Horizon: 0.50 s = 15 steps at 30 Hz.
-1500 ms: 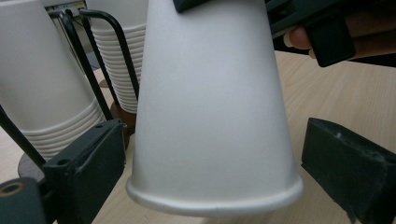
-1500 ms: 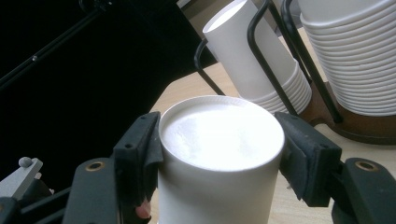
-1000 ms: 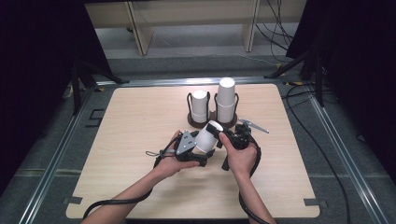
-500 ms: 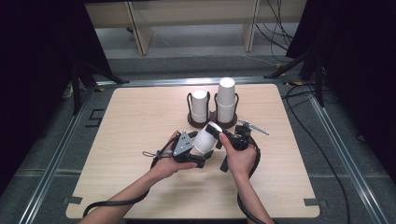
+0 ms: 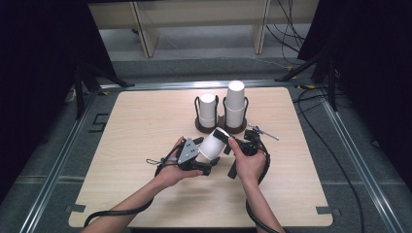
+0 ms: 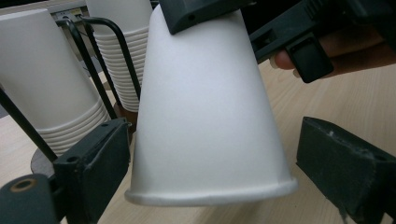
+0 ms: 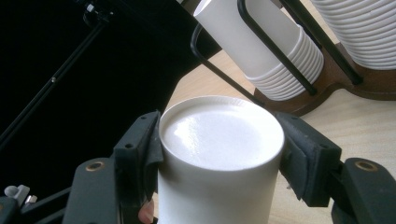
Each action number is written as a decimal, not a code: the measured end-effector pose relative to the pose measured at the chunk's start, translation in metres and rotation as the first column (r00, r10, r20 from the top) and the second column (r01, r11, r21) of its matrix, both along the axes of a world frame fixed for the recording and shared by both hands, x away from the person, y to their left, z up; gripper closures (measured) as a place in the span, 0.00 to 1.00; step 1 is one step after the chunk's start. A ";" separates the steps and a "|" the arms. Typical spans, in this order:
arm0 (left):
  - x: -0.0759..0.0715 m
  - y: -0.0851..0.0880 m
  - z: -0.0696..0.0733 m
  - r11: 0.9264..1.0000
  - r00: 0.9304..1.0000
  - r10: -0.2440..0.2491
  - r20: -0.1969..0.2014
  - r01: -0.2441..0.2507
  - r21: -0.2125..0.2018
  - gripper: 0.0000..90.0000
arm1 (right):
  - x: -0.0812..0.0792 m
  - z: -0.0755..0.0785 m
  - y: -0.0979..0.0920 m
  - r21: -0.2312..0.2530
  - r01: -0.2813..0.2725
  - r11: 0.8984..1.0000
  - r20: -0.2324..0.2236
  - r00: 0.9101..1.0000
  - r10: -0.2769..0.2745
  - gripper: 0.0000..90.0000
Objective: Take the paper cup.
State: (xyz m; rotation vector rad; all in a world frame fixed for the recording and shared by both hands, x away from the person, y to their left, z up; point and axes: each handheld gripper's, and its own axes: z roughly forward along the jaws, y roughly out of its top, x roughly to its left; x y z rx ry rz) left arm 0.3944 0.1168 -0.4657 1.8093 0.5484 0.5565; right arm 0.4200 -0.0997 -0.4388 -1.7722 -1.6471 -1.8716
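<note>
A white paper cup [image 5: 214,143] lies tilted in the air between both grippers, above the table's front middle. My right gripper [image 7: 222,154] is shut on its closed bottom end, a pad pressing on each side; from above it shows at the cup's far end [image 5: 226,137]. My left gripper [image 6: 210,172] stands around the cup's [image 6: 205,107] wide rim end: the left jaw sits right by the rim, the right jaw a narrow gap away. In the high view the left gripper [image 5: 204,155] is just left of the cup.
Behind the hands a brown holder [image 5: 221,129] with black wire loops carries two stacks of white cups, a shorter left stack [image 5: 208,109] and a taller right stack [image 5: 235,103]. A small metal tool [image 5: 263,132] lies right of it. Black cables trail toward the front edge.
The left gripper has edged slightly closer along the cup. The right hand and the cup stay where they were.
</note>
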 end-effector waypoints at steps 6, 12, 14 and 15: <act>0.002 0.001 -0.001 1.000 1.000 0.007 -0.003 -0.007 -0.002 0.11 | 0.001 0.000 0.002 -0.010 0.007 1.000 -0.023 1.000 -0.007 0.39; 0.002 0.001 -0.002 1.000 1.000 0.008 0.002 -0.008 -0.009 0.12 | 0.000 0.002 0.000 0.018 0.013 1.000 -0.046 0.999 -0.012 0.39; 0.002 0.001 -0.002 1.000 1.000 0.009 -0.001 -0.009 0.004 0.13 | 0.000 0.002 0.000 0.027 0.014 1.000 -0.042 0.999 -0.013 0.39; 0.002 0.001 -0.002 1.000 1.000 0.011 0.001 -0.011 0.003 0.15 | 0.000 0.002 0.001 0.028 0.015 0.999 -0.045 0.999 -0.014 0.39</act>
